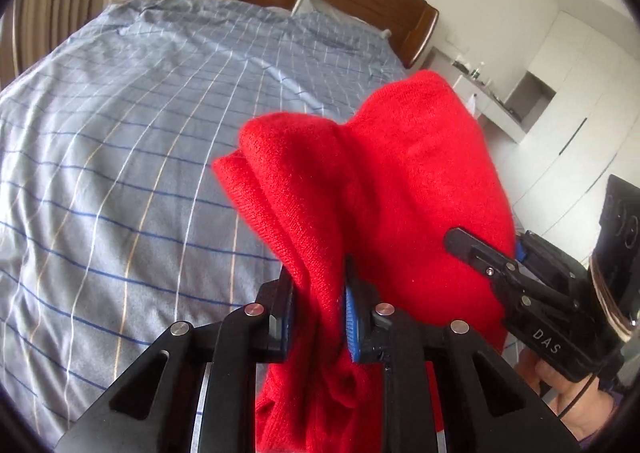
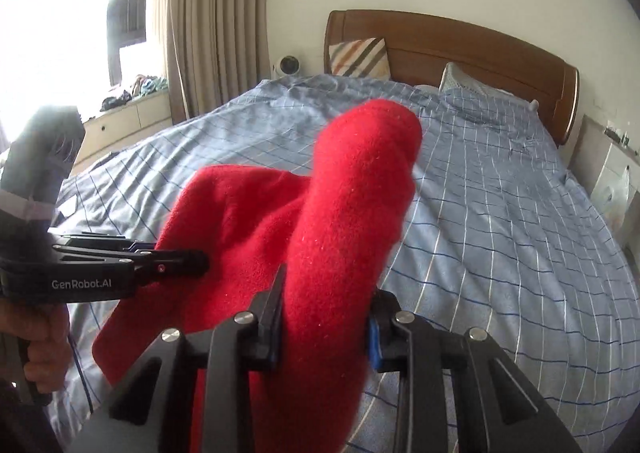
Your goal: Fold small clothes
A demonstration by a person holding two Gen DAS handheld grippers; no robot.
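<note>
A red knitted garment [image 1: 384, 181] is held up in the air above the bed, bunched between both grippers. My left gripper [image 1: 320, 317] is shut on one bunched part of it, with cloth hanging down below the jaws. My right gripper [image 2: 326, 329] is shut on another thick fold of the red garment [image 2: 344, 221], which stands up in front of the lens. The right gripper also shows at the right of the left wrist view [image 1: 480, 253], against the cloth. The left gripper shows at the left of the right wrist view [image 2: 176, 265], touching the cloth.
A bed with a blue-grey checked cover [image 1: 120, 157] lies below and ahead, with a wooden headboard [image 2: 460, 41] and a striped pillow [image 2: 360, 57]. A curtain and bright window [image 2: 80, 33] stand at the left. White cabinets [image 1: 568, 93] stand at the right.
</note>
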